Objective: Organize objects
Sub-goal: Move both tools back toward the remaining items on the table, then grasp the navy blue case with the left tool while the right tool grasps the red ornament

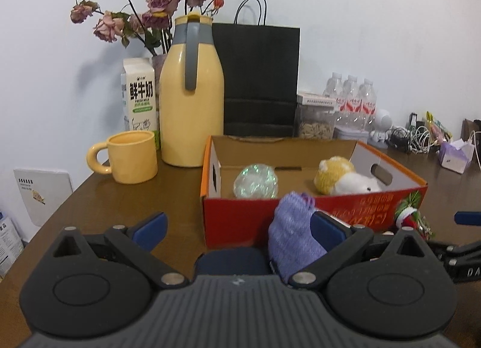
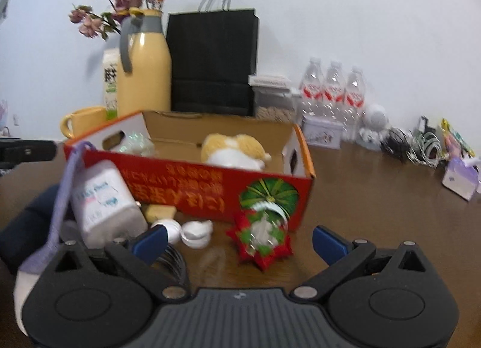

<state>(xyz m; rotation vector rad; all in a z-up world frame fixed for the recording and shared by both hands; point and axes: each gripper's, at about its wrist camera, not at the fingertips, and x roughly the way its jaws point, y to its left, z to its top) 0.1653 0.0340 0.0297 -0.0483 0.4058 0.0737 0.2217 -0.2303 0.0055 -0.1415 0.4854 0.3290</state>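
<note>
With two toys already lying in the red box (image 1: 330,212), the gathering is partway done. The left gripper (image 1: 237,227), fingers apart, has a purple knitted pouch (image 1: 293,236) leaning against one finger, seemingly unclamped. The right gripper (image 2: 239,241), fingers spread, faces the Christmas ornament (image 2: 261,236) on the table just before the box; next it should close on that ornament.
</note>
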